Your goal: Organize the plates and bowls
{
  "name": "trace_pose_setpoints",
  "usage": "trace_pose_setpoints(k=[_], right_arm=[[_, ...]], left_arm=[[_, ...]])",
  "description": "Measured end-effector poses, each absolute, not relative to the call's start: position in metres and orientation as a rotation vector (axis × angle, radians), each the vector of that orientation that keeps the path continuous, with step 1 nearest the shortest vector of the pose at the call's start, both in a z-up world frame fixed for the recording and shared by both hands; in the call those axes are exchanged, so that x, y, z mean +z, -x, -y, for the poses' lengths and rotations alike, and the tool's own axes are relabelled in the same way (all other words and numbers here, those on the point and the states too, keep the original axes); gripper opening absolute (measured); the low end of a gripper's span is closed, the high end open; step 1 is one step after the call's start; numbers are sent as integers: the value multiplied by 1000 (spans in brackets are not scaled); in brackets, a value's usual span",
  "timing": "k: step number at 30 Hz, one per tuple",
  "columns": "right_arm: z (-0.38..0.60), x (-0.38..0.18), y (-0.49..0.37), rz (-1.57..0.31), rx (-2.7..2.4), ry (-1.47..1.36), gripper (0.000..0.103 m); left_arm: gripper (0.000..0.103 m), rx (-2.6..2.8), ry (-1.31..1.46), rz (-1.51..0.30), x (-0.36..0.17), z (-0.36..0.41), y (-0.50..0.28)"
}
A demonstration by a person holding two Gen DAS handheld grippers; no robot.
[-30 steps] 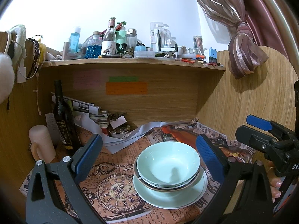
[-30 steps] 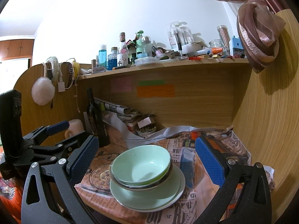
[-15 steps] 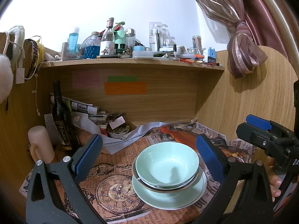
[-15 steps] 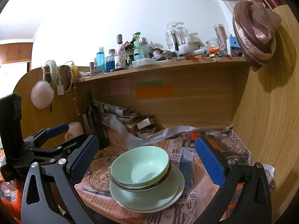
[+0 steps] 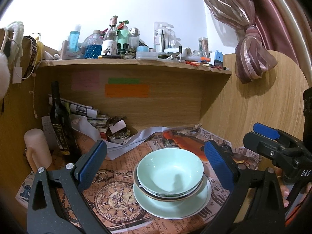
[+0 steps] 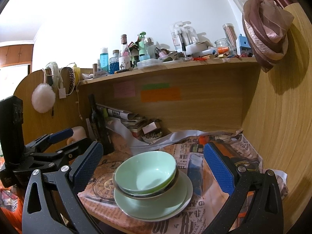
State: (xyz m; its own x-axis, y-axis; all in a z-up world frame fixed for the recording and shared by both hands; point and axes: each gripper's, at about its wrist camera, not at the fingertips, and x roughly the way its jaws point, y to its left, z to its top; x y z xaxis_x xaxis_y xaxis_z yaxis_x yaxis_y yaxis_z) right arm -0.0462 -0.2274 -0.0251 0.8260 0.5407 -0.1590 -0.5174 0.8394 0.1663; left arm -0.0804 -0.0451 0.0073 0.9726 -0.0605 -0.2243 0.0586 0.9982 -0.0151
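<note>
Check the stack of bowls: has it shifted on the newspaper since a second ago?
No. In the left wrist view the stack of bowls sits at the same spot beside the printed clock on the newspaper; neither tool touches it.

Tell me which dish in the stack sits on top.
The pale green bowl, nested in a dark-rimmed bowl on the green plate. Both claws are open, clear of it.

Between the spread fingers of the left gripper (image 5: 156,159) the way to the stacked bowls (image 5: 169,175) lies open. Beyond its left fingertip a dark bottle (image 5: 59,120) and a heap of papers (image 5: 91,115) crowd the back corner. Outside the right gripper's (image 6: 154,161) right finger, the wooden side wall (image 6: 282,126) stands near.
</note>
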Motion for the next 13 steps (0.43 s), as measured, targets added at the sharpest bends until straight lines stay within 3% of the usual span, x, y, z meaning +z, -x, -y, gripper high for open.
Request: trace_pose_setpoints(k=[13], right_arm=[[219, -31, 40, -233, 573, -109, 103]], left_arm=[[102, -21, -7, -206, 7, 48, 79]])
